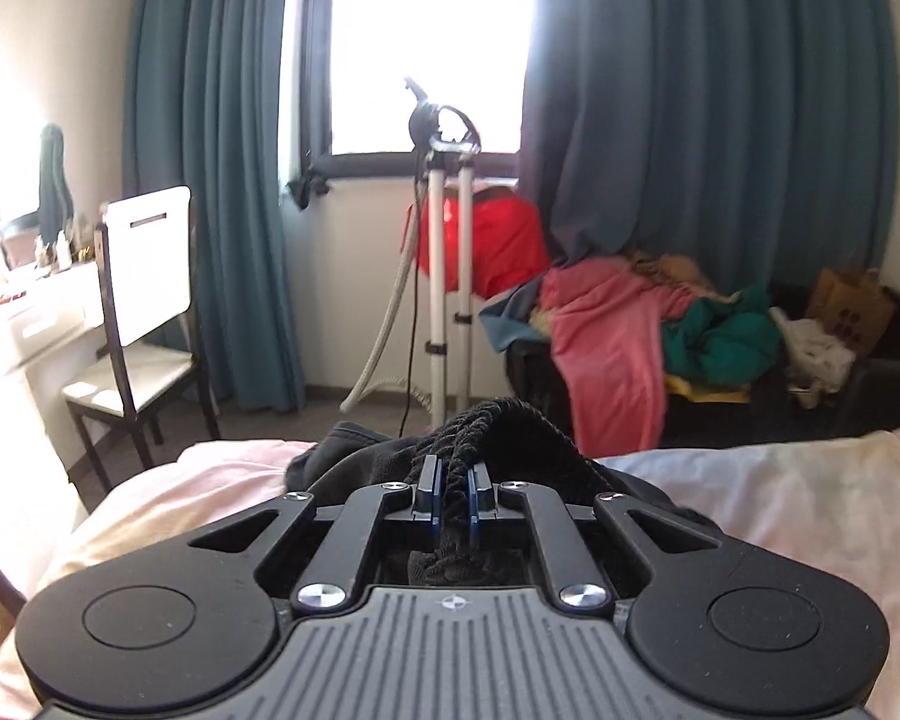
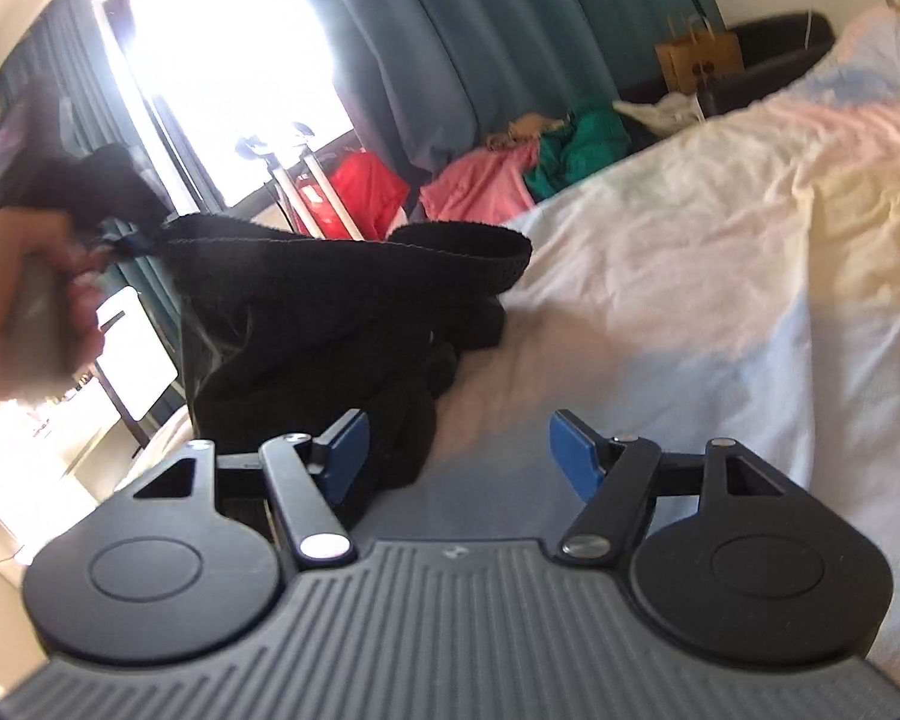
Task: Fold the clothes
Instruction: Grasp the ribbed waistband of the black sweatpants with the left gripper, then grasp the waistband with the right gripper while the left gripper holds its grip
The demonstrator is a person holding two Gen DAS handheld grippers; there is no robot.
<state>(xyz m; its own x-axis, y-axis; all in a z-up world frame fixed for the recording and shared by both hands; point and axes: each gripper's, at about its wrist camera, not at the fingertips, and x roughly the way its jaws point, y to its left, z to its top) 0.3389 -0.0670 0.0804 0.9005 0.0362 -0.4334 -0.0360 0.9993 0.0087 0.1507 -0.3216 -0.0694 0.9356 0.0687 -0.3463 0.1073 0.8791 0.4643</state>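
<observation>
Left wrist: blk garment [image 1: 498, 420] in fingers [image 1: 429, 474]

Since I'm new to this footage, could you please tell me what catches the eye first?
The black knitted garment stands out against the pale pastel bedsheet, its ribbed waistband pinched in the left gripper. The right gripper is open above the sheet. Behind, a bright window sits between teal curtains.

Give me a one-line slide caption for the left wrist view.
Left gripper clamps the ribbed waistband of a black garment above the bed, facing a sunlit window.
</observation>
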